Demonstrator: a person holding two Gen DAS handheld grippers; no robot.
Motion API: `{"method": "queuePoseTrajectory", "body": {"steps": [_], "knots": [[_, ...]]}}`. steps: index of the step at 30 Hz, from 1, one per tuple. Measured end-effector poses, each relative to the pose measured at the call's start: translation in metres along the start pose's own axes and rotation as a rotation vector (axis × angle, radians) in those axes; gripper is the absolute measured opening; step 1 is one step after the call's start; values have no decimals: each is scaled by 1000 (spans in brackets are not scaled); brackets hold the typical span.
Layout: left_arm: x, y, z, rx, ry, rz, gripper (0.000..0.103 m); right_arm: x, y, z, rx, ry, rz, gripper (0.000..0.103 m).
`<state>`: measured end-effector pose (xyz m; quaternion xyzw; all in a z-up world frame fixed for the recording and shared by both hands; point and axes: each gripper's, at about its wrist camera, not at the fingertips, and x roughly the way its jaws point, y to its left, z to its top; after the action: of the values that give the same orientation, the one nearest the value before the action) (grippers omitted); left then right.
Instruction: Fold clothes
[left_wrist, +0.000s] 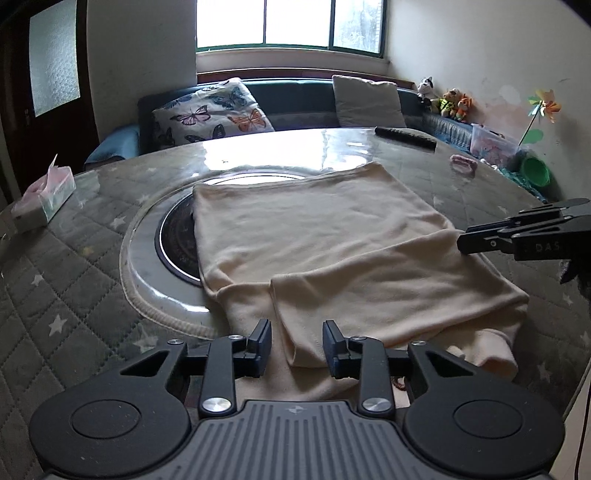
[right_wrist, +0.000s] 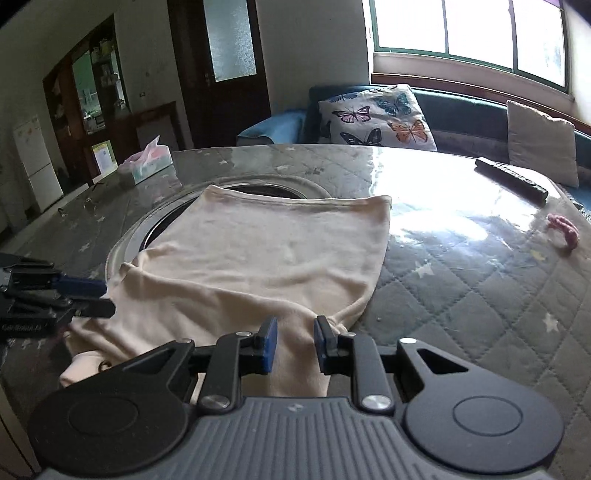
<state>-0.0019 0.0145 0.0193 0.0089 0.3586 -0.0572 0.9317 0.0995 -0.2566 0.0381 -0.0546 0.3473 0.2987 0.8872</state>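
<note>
A cream long-sleeved garment (left_wrist: 317, 236) lies flat on the quilted table, with its sleeves folded across the near part; it also shows in the right wrist view (right_wrist: 258, 251). My left gripper (left_wrist: 297, 345) is open, its jaws either side of a folded sleeve end at the garment's near edge. My right gripper (right_wrist: 295, 345) is open over the garment's near right corner. The right gripper also shows in the left wrist view (left_wrist: 517, 236) at the garment's right edge. The left gripper shows in the right wrist view (right_wrist: 74, 295) at the left.
A round glass turntable (left_wrist: 147, 258) lies under the garment's far left part. A tissue box (left_wrist: 44, 195) stands at the table's left. A black remote (left_wrist: 406, 136) and a pink hair tie (left_wrist: 463, 162) lie at the far right. A sofa with cushions (left_wrist: 214, 110) stands behind.
</note>
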Motion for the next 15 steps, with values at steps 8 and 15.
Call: {"method": "queuePoseTrajectory", "body": {"steps": [8,15], "knots": [[-22,-1,10,-17,-70,-15,2,-10,7,-4,-35,-16,0,20],[-24,5,11,-28,-57,1,2,-9,5,-1,-22,-45,6,19]]}}
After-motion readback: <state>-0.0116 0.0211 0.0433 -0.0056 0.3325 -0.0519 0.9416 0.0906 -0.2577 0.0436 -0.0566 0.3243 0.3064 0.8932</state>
